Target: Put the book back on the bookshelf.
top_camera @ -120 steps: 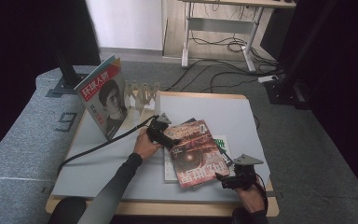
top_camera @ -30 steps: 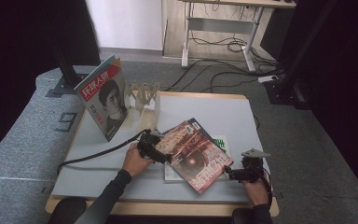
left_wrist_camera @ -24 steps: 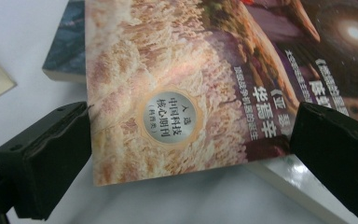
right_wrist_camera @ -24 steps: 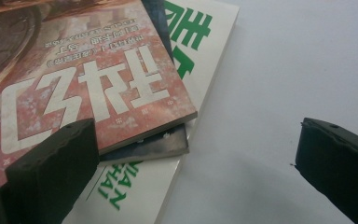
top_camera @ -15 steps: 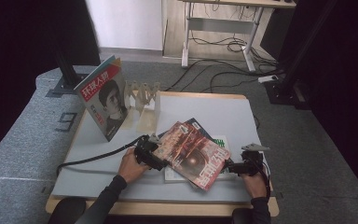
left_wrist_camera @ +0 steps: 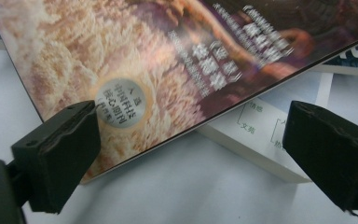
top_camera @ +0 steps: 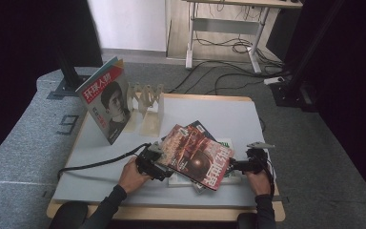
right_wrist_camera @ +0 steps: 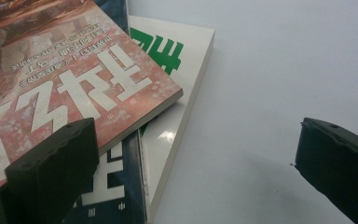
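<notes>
High view: red magazine [top_camera: 195, 157] lies tilted on top of a small stack at the near middle of the grey table [top_camera: 248, 114], over a dark blue magazine [right_wrist_camera: 116, 186] and a white book [right_wrist_camera: 177, 93]. Left gripper [top_camera: 158, 164] sits at its left edge and right gripper [top_camera: 236, 166] at its right corner, both with jaws spread wide, pinching nothing. Farther back left, another magazine [top_camera: 106, 98] leans upright against a wooden rack [top_camera: 147, 102].
</notes>
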`<action>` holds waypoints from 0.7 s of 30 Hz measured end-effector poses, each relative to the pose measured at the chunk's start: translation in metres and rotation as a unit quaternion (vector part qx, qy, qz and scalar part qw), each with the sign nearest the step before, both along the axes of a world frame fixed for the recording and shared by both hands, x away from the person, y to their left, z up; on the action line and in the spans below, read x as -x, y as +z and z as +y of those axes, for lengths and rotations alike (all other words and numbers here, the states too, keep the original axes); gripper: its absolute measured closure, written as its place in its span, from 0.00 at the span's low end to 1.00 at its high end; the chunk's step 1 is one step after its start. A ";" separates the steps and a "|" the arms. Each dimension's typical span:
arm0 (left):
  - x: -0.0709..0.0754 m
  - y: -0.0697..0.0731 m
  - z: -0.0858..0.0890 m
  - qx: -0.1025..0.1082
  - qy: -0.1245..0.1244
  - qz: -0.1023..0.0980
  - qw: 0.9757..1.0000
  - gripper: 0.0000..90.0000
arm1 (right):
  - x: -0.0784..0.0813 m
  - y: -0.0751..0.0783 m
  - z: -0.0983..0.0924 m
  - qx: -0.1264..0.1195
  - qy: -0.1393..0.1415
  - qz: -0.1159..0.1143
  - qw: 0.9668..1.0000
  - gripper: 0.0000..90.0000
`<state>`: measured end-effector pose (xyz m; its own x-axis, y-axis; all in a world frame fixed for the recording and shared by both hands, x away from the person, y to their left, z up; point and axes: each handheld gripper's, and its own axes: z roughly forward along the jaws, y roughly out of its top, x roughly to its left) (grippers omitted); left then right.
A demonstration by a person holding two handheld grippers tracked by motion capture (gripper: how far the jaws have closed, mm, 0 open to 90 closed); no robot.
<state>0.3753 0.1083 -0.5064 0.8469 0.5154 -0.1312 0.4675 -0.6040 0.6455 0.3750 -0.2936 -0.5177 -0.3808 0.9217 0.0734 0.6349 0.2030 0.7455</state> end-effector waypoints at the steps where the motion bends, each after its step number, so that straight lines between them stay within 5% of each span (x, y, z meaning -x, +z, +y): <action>1: -0.001 0.000 0.001 -0.002 0.005 -0.002 1.000 0.05 | -0.001 0.000 0.000 -0.001 -0.001 0.000 1.000 0.00; 10: -0.028 0.001 0.002 -0.002 0.041 -0.012 0.999 0.08 | -0.002 -0.001 0.001 -0.003 0.001 -0.002 1.000 0.00; 14: -0.040 -0.002 0.002 0.001 0.042 0.009 0.999 0.05 | -0.002 -0.001 0.001 -0.002 0.001 -0.002 1.000 0.00; 21: -0.043 -0.004 0.002 0.013 0.043 0.019 0.999 0.05 | -0.003 0.000 0.001 -0.001 0.002 -0.002 1.000 0.00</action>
<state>0.4186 0.1101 -0.5099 0.7936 0.5823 -0.1762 0.5411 -0.5434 0.6418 0.3776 -0.2929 -0.5181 -0.3851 0.9200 0.0728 0.6305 0.2046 0.7487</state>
